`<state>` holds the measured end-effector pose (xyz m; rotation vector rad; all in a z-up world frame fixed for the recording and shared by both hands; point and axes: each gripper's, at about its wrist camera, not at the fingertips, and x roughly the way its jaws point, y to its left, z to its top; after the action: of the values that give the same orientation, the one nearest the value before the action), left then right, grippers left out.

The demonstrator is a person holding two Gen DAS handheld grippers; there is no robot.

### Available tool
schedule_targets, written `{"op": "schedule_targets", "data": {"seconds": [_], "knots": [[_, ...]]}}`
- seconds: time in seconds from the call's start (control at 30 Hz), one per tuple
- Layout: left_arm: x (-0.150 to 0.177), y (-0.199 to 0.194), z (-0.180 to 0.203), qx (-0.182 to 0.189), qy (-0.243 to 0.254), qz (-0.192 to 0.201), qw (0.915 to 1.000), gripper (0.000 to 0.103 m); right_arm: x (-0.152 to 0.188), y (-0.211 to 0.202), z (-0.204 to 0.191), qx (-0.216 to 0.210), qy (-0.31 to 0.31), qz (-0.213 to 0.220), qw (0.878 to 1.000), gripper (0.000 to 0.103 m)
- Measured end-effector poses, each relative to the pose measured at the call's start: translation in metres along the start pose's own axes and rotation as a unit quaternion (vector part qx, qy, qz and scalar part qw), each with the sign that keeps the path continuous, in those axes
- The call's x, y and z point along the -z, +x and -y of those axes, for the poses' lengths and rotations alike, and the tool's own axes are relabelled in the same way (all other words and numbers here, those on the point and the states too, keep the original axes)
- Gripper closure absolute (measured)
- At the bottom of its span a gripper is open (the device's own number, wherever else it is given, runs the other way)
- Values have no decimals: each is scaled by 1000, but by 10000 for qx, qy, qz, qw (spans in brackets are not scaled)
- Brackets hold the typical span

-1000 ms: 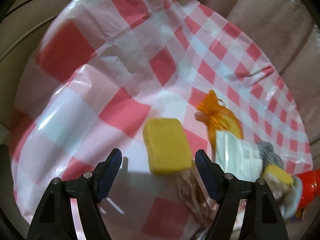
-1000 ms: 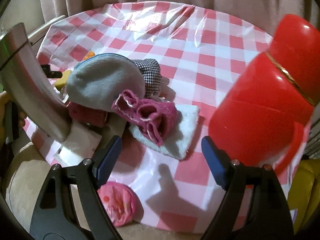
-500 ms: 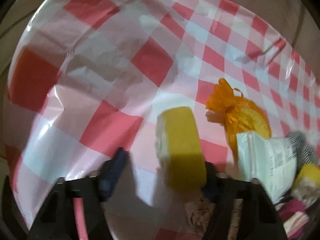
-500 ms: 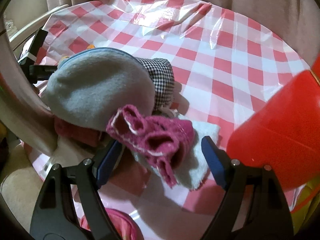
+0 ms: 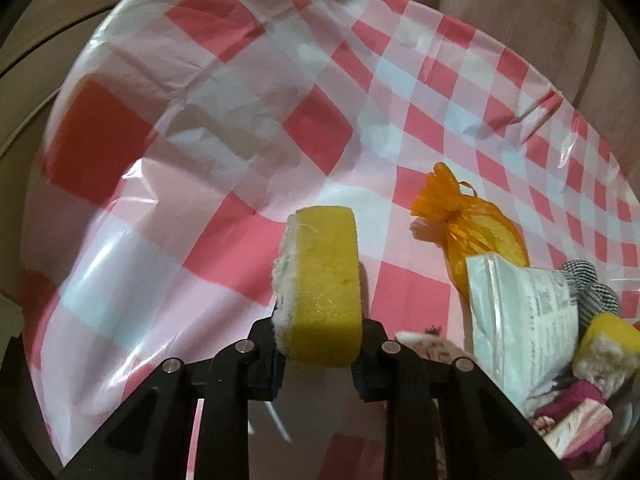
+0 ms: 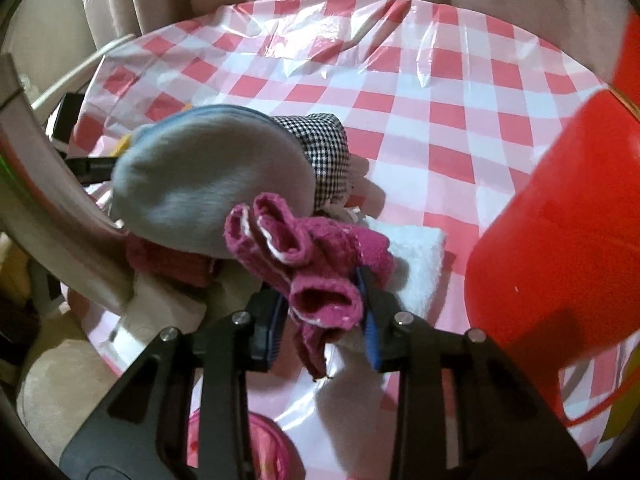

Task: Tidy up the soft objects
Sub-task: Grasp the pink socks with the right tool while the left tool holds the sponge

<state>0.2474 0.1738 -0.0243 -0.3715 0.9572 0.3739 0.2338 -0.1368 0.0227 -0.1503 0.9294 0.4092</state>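
In the left wrist view a yellow sponge (image 5: 324,284) with a white scrub layer stands on edge above the checked tablecloth (image 5: 224,128). My left gripper (image 5: 318,364) is closing, and both its pads press the sponge's lower end. In the right wrist view a magenta cloth (image 6: 316,264) lies bunched on a white towel (image 6: 416,264). My right gripper (image 6: 324,328) is closing with its pads on a fold of that cloth. Behind it sit a grey fleece pad (image 6: 208,184) and a houndstooth fabric piece (image 6: 324,156).
An orange mesh pouch (image 5: 468,224), a plastic packet (image 5: 520,312), a second sponge (image 5: 608,344) and pink cloths (image 5: 572,420) pile up on the right. A big red container (image 6: 560,248) stands close on the right. A pink pouch (image 6: 260,448) lies near the table's front edge.
Both grippers went from wide open to closed on their objects. The sponge, flat on the cloth before, now stands on edge in the left jaws. The right gripper moved forward onto the magenta cloth.
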Motion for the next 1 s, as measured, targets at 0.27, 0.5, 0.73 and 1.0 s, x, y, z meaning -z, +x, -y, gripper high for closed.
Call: {"op": "schedule_targets", "data": {"seconds": [0.27, 0.5, 0.73, 1.0], "knots": [[23, -31, -17, 204, -243, 134, 9994, 76, 17, -24, -1, -72, 208, 122, 9997, 67], [54, -58, -24, 426, -356, 212, 9982, 76, 32, -47, 0, -83, 380, 221, 9990, 73], [79, -90, -26, 631, -373, 381, 9966, 76, 48, -70, -5, -52, 410, 363, 9985, 78], [109, -119, -32, 875, -487, 457, 9939, 76, 54, -75, -3, -211, 519, 102, 9984, 71]]}}
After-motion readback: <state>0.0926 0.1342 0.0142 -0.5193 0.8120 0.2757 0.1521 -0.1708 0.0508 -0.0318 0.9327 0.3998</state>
